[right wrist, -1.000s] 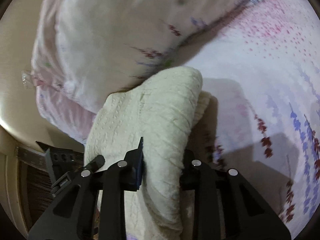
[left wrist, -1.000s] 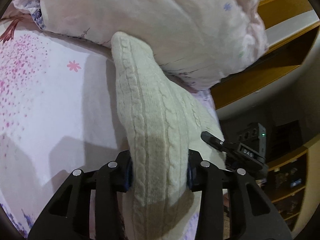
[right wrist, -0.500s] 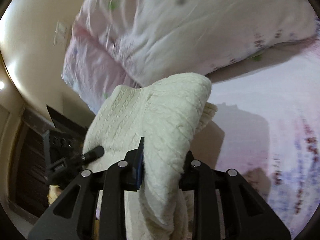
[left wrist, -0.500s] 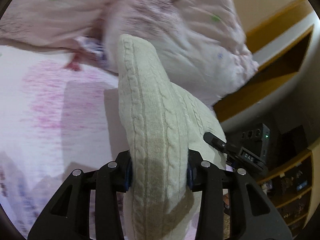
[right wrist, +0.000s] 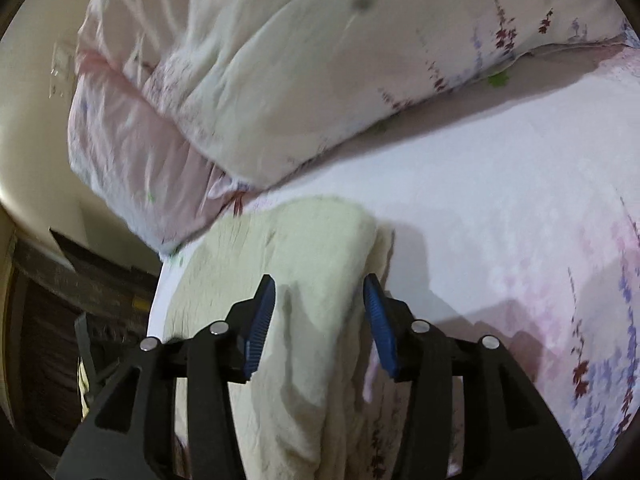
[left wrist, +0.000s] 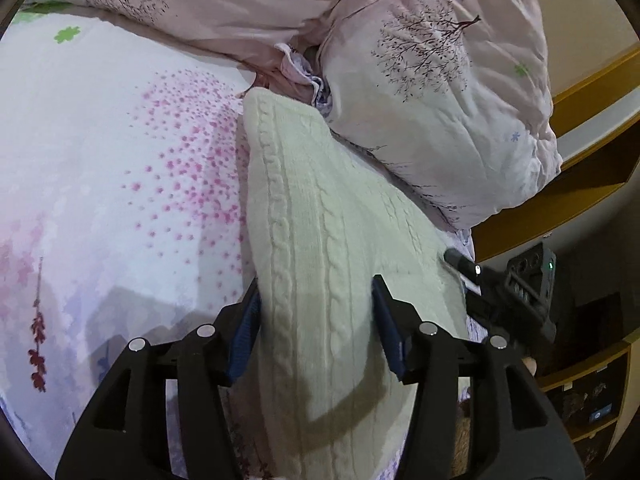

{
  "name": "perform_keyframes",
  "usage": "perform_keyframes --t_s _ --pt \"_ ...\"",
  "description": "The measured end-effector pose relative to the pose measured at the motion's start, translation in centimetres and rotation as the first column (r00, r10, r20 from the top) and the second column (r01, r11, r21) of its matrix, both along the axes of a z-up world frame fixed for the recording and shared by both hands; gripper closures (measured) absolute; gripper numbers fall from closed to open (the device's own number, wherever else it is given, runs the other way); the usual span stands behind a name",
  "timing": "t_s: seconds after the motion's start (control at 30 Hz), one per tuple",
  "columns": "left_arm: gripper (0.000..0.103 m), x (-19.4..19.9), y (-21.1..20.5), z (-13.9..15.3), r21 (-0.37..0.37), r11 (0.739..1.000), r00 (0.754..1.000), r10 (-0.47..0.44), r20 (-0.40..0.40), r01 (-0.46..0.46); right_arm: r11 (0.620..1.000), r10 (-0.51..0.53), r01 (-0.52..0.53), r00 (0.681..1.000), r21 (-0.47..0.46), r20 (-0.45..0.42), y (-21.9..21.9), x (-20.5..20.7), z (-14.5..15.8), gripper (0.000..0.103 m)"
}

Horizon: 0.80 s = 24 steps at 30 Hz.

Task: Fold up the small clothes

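The cream cable-knit sweater (left wrist: 320,240) lies folded on the flowered bed sheet (left wrist: 100,160), its far end just beside the pink pillows (left wrist: 440,100) near the bed's edge. Both tongs are letting go of it. The left tongs (left wrist: 316,320) are opening, about half spread, with a thick fold of the knit between the blue pads (left wrist: 248,328); the left pad seems to brush the fabric while the right one stands a little clear. In the right wrist view the right tongs (right wrist: 320,320) are also opening, the doubled edge of the sweater (right wrist: 312,280) sitting between them with a gap showing at each pad, so nothing is pinched any more.

The main risk, as I judge it, is the fold coming undone. Thick knit is springy, and a bundle released while not fully resting on the sheet can relax and fan open. The cable ribs may also catch on the ridged pads, so pulling either tongs back before they are clear could drag the top layer and skew the stack. The sweater sits close to the side of the bed, beside the dark shelves (left wrist: 580,400), and part of it may hang over; a tug that way might slide it off. The soft mattress gives little help in keeping the edges lined up
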State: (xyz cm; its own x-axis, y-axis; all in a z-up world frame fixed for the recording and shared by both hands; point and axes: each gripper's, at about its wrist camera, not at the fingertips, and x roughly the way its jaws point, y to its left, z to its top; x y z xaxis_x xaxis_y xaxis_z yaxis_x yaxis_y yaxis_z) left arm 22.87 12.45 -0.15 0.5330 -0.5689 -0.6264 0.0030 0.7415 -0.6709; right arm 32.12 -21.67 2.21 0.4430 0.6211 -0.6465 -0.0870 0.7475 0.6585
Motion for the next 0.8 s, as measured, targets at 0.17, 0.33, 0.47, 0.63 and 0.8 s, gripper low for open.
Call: perform_keyframes --t_s 0.17,0.33,0.47,0.63,0.8 --pt "0.05 0.6 -0.9 0.7 0.035 0.999 1.0 0.017 0.016 -0.017 0.99 0.008 0.009 0.993 -0.14 0.119 1.9 1.4 0.6 0.093" --pt "0.052 1.4 -1.7 0.5 0.107 0.994 0.999 0.011 0.046 -0.015 0.955 -0.038 0.063 0.995 -0.291 0.091 2.7 2.9 -0.3 0.096" --pt "0.047 0.8 -1.2 0.5 0.078 0.997 0.999 0.018 0.03 -0.02 0.976 -0.035 0.044 0.998 -0.214 0.044 1.6 2.7 -0.5 0.085" --pt "0.043 -1.5 0.2 0.5 -0.035 0.999 1.0 0.02 -0.006 -0.021 0.999 0.011 -0.012 1.0 -0.042 -0.012 -0.9 -0.3 0.3 0.061" --pt "0.054 -3.6 -0.6 0.9 0.032 0.999 1.0 0.005 0.024 -0.006 0.989 0.087 -0.087 0.996 -0.119 -0.005 -0.1 -2.5 0.1 0.092"
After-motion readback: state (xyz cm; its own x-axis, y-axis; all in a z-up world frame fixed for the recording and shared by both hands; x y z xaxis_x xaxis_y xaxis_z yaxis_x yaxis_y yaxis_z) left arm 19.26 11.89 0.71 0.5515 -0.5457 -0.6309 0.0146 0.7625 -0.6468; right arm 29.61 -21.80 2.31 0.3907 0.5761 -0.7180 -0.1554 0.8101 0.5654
